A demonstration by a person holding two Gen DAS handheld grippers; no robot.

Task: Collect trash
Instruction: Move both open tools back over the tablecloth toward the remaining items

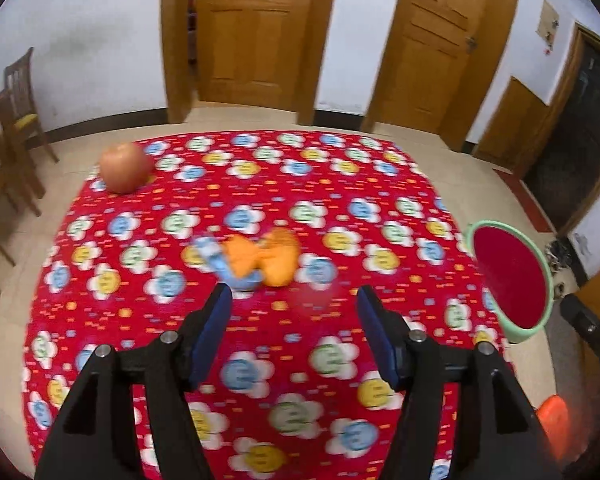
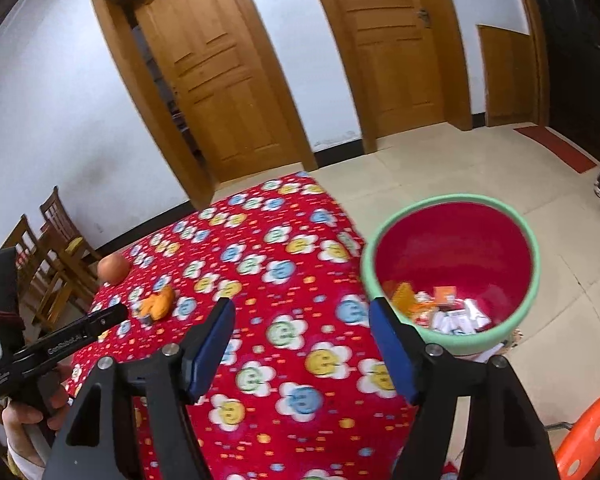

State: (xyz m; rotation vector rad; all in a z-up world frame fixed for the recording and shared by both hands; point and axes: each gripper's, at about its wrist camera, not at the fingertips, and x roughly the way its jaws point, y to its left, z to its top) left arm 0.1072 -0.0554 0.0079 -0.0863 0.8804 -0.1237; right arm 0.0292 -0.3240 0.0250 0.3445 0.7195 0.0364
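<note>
I hold the left gripper (image 1: 294, 300) with fingers apart and empty, aimed at the orange peel (image 1: 274, 258) and blue wrapper (image 1: 220, 260) on the table (image 1: 260, 184). My right gripper (image 2: 302, 316), likewise spread and empty, hovers beside the bin (image 2: 452, 340) to receive scraps.

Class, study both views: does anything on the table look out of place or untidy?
Yes: orange peel and a blurry bluish scrap lie loose mid-tablecloth, while the bin beside the table already holds litter. The whole fruit looks undamaged.
</note>
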